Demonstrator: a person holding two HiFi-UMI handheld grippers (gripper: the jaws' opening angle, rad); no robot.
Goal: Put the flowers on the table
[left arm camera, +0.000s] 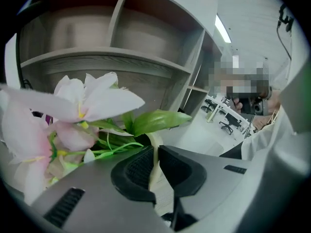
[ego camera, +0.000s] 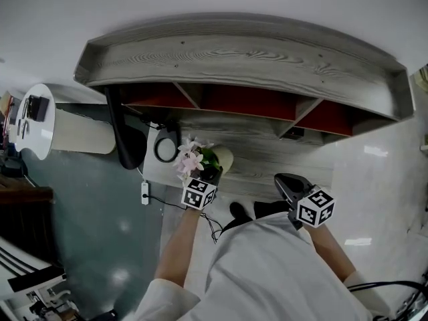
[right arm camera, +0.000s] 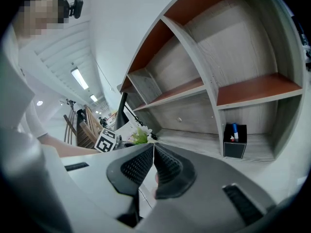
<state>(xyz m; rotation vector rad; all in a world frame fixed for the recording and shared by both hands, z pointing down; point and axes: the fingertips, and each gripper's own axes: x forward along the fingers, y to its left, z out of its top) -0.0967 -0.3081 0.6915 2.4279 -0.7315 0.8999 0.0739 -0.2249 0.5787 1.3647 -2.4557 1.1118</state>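
Observation:
A bunch of pink and white artificial flowers point(ego camera: 190, 158) with green leaves stands in a cream pot point(ego camera: 225, 158). My left gripper point(ego camera: 210, 174) is shut on the pot's rim and holds it at the left end of the grey wooden table point(ego camera: 267, 154). In the left gripper view the petals point(left arm camera: 73, 108) and a leaf point(left arm camera: 156, 121) fill the left, and the cream rim point(left arm camera: 154, 165) is pinched between the jaws of the left gripper point(left arm camera: 156, 148). My right gripper point(ego camera: 285, 179) hangs over the table's front edge, shut and empty. In its own view the right gripper point(right arm camera: 153, 148) shows its jaw tips touching.
A curved grey shelf unit point(ego camera: 254, 52) with red-lined compartments rises behind the table. A black pen holder point(right arm camera: 235, 141) sits under the shelf on the right. A white surface with a black ring point(ego camera: 164, 148) lies left of the pot, and a power strip point(ego camera: 144, 192) lies on the floor.

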